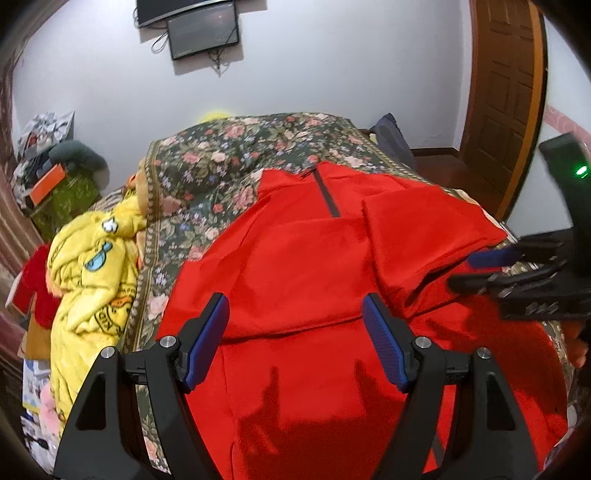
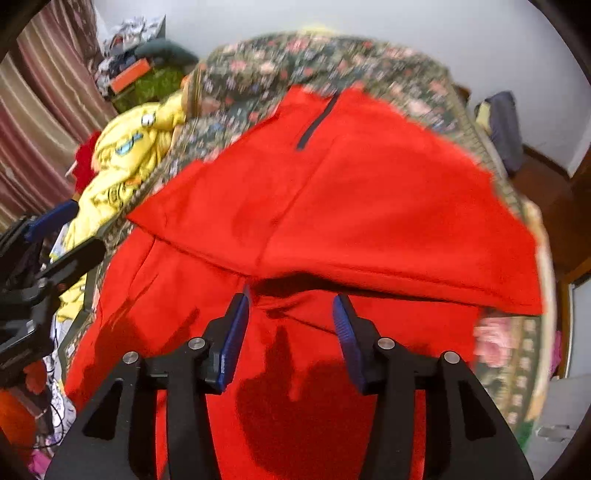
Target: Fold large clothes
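Observation:
A large red garment [image 1: 314, 266] with a short dark zip at its neck lies spread on a bed with a floral cover [image 1: 229, 158]. One side is folded over the middle. My left gripper [image 1: 295, 314] is open and empty, hovering above the garment's near part. My right gripper [image 2: 291, 310] is open and empty too, just above the folded edge of the red garment [image 2: 332, 214]. The right gripper also shows at the right edge of the left wrist view [image 1: 480, 269], over the garment's right side. The left gripper shows at the left edge of the right wrist view [image 2: 62, 236].
A crumpled yellow blanket [image 1: 92, 273] lies at the bed's left edge, with red cloth beside it. Clutter and boxes [image 1: 48, 166] stand in the far left corner by a curtain. A wooden door [image 1: 506, 103] is at the right. A screen [image 1: 203, 29] hangs on the far wall.

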Available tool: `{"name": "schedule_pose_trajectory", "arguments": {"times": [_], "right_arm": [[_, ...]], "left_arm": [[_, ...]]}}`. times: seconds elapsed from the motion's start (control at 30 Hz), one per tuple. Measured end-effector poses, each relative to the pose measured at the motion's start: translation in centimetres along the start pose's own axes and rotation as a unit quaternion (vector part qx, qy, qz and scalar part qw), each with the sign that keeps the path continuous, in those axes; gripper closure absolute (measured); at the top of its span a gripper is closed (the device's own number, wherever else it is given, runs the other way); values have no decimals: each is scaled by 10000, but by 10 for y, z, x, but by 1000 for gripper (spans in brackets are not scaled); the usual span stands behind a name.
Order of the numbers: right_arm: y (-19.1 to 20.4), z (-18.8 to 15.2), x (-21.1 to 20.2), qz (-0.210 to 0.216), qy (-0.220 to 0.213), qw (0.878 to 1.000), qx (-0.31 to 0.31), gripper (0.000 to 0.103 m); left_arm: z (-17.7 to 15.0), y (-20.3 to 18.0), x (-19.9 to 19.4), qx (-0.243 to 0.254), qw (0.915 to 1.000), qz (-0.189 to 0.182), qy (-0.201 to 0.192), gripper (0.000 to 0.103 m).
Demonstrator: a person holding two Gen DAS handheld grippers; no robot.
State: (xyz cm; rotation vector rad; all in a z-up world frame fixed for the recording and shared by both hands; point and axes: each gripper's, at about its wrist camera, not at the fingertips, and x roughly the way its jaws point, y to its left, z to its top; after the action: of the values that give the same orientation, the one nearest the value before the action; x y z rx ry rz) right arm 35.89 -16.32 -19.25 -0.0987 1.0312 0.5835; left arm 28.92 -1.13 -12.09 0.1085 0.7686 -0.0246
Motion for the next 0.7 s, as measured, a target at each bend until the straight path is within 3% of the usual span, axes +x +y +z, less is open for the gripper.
{"name": "schedule_pose_trajectory", "arguments": {"times": [0.3, 0.5, 0.7], "right_arm": [[-66, -13, -65, -1040, -1068, 9874, 530, 46], [-114, -25, -68, -1196, -997, 9816, 1106, 45], [-130, -34, -54, -1298, -756, 9803, 1281, 45]], "left_arm": [[39, -51, 17, 464, 9984, -313, -33, 29], [46, -112, 59, 1138, 9911, -618, 319, 29], [36, -167, 112, 1939, 9774, -487, 688, 29]]}}
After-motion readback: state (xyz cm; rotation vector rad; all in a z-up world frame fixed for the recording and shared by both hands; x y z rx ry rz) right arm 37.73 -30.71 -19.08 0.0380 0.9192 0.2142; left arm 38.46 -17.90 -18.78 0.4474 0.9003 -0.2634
